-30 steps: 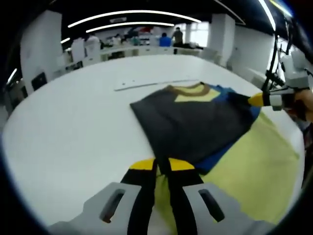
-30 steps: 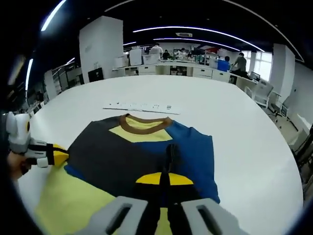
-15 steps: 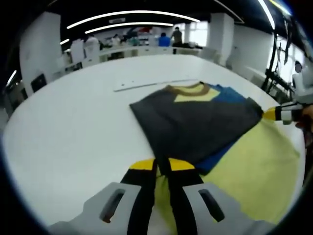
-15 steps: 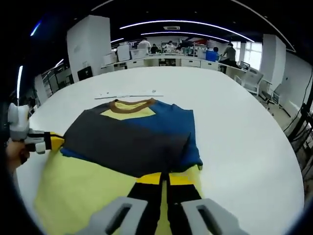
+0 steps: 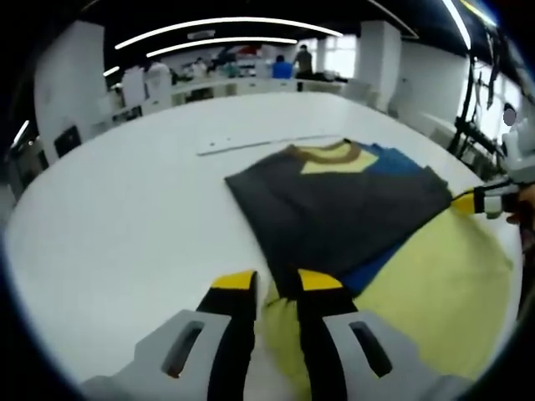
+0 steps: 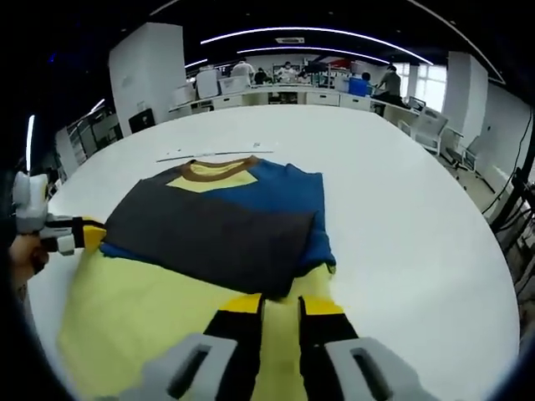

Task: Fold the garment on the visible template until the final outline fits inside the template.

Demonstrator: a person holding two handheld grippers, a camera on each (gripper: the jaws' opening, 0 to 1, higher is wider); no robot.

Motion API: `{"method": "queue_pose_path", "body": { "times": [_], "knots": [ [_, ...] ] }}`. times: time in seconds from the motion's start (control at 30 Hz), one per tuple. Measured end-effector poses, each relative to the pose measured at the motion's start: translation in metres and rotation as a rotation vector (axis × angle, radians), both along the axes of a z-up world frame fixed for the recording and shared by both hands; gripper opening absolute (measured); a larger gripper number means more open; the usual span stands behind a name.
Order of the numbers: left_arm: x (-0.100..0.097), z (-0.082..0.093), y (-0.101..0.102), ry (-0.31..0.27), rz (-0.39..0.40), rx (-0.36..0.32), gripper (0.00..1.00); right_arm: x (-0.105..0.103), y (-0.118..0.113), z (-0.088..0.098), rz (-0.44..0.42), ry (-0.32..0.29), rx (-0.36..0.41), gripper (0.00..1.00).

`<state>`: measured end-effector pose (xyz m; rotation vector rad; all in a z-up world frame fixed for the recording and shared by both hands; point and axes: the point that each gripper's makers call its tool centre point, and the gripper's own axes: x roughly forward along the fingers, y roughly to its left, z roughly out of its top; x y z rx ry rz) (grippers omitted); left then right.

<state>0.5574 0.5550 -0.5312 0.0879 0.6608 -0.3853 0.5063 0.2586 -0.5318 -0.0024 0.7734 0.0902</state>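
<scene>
Your left gripper [image 5: 269, 284] has its fingers apart, with the dark folded edge of the shirt [image 5: 334, 209] lying just beyond the tips; nothing is pinched between them. Your right gripper [image 6: 281, 305] is the same: fingers spread, the shirt's near corner just ahead of them. Both sit low at opposite ends of that fold, which reads as a release after laying the dark panel over the blue one, so the cloth rests flat on its own

The shirt lies ahead of both pairs of fingers on the white surface [image 5: 117, 234], resting partly on the yellow template [image 5: 435, 284], whose bare part spreads beside your left fingers. The collar end appears to reach past the yellow, so I judge more folding is needed

Count: one shirt, one template, two grippers, one pale strip [image 6: 221, 152] beyond the collar
</scene>
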Motion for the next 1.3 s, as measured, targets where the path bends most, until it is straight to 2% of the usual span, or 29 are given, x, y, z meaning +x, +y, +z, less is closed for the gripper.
{"method": "queue_pose_path", "body": {
  "times": [0.1,0.27,0.47,0.53,0.73,0.83,1.0,1.3],
  "knots": [
    [-0.002,0.002,-0.001,0.000,0.000,-0.020,0.26,0.001,0.002,0.005,0.017,-0.014,0.015,0.24],
    [-0.005,0.010,-0.006,-0.011,-0.027,-0.047,0.42,0.005,0.007,0.013,0.069,-0.047,-0.003,0.43],
    [-0.011,0.025,-0.007,-0.033,-0.050,-0.078,0.62,0.002,0.011,0.019,0.132,-0.037,0.012,0.64],
    [-0.014,0.031,-0.007,-0.031,-0.049,-0.114,0.69,-0.002,0.015,0.022,0.152,-0.030,0.035,0.72],
    [-0.026,0.039,0.006,-0.027,-0.052,-0.101,0.80,-0.015,0.017,0.033,0.208,-0.022,0.041,0.86],
    [-0.035,0.044,0.011,-0.027,-0.061,-0.099,0.88,-0.025,0.020,0.037,0.239,-0.015,0.065,0.92],
    [-0.054,0.048,0.019,-0.031,-0.102,-0.059,0.94,-0.043,0.019,0.042,0.274,0.001,0.085,0.99],
    [-0.088,0.059,0.030,-0.035,-0.143,-0.072,0.99,-0.078,0.008,0.050,0.316,0.020,0.093,0.99]
  ]
}}
